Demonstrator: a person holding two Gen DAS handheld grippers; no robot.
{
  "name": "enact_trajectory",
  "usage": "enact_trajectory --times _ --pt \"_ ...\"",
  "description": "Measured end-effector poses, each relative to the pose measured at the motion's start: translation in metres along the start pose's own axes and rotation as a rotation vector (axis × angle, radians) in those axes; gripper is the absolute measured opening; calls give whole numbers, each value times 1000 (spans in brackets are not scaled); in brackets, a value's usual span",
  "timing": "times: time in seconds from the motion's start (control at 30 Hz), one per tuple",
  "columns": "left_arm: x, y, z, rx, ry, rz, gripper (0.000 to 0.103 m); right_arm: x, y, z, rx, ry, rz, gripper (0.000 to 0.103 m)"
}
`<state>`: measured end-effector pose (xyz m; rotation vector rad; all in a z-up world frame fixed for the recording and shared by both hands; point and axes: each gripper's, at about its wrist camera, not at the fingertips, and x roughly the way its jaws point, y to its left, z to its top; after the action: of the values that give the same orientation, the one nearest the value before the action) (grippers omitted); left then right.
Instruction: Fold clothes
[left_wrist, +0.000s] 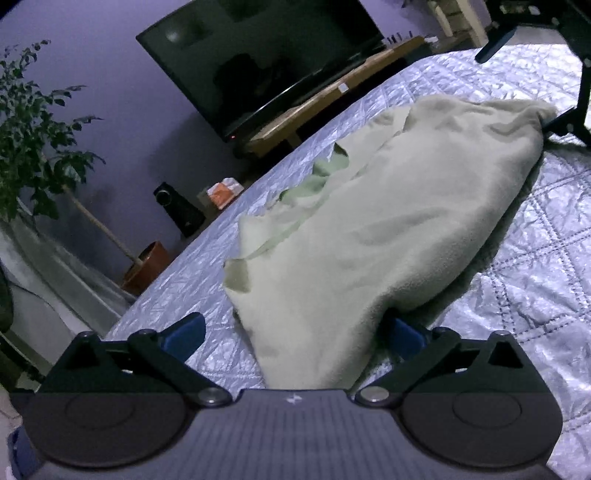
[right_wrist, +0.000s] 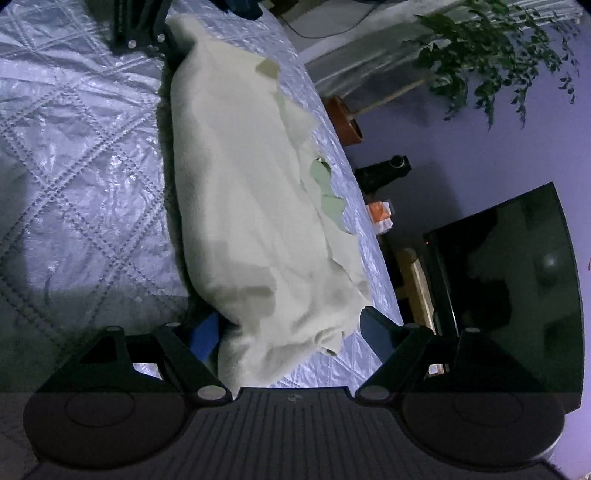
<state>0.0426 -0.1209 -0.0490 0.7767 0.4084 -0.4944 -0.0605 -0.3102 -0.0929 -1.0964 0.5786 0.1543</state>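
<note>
Fleece (left_wrist: 388, 221), pale green, lies bunched lengthwise on the quilted bedspread (left_wrist: 535, 258) (a television (left_wrist: 266, 62) stands beyond). Left gripper (left_wrist: 295, 338) and right gripper (right_wrist: 288, 332) straddle its opposite ends, jaws spread wide, neither pinching the cloth.

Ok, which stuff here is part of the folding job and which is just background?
Part of the job:
- pale green fleece garment on the quilted silver bedspread
- left gripper, right gripper, each open around one end of it

Just background:
- black flat television
- leafy potted plant
- black speaker
</note>
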Motion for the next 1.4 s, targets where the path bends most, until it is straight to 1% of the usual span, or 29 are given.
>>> enact_trajectory --times 0.03,0.07,0.1,0.13,0.17,0.2,0.23,0.27,0.3,0.37,0.43,0.53,0.63,0.87,1.07,1.17,1.3,1.4 --pt "1 3 0 -19 1 -34 86 1 -1 1 2 1 6 85" --pt "3 8 0 -48 6 -72 73 4 -4 1 8 3 19 83" --pt "5 12 0 -76 11 -109 63 7 -9 1 24 6 49 75" --pt "7 16 0 -102 16 -145 58 8 -14 0 44 8 88 70" --pt "8 17 0 -115 20 -171 48 8 -18 0 64 10 127 61" --pt "7 17 0 -115 23 -186 38 8 -20 0 67 9 161 49" --pt "6 15 1 -104 26 -194 33 7 -19 0 61 6 193 38" --pt "6 13 2 -90 30 -196 20 6 -18 0 72 11 228 17" --pt "6 10 2 -83 40 -195 12 6 -20 1 105 22 256 15" --pt "3 10 1 -92 57 -198 8 9 -29 2 213 49 292 11" --pt "2 17 0 -141 66 -211 6 10 -36 1 302 61 309 9" --pt "-3 30 -2 -208 70 -214 5 6 -41 2 363 58 326 8" --pt "-11 39 -4 -248 80 -223 5 0 -50 4 428 43 332 8" --pt "-52 60 -2 -365 94 -266 4 -30 -63 10 519 21 359 7" --pt "-72 78 -8 -513 126 -327 4 -71 -63 12 561 8 443 7" --pt "-81 83 -13 -561 146 -359 5 -90 -63 13 566 1 465 7" --pt "-80 95 -14 -591 158 -401 5 -104 -74 13 613 -16 470 7" --pt "-63 111 -6 -607 172 -430 5 -94 -93 12 655 -20 484 7"
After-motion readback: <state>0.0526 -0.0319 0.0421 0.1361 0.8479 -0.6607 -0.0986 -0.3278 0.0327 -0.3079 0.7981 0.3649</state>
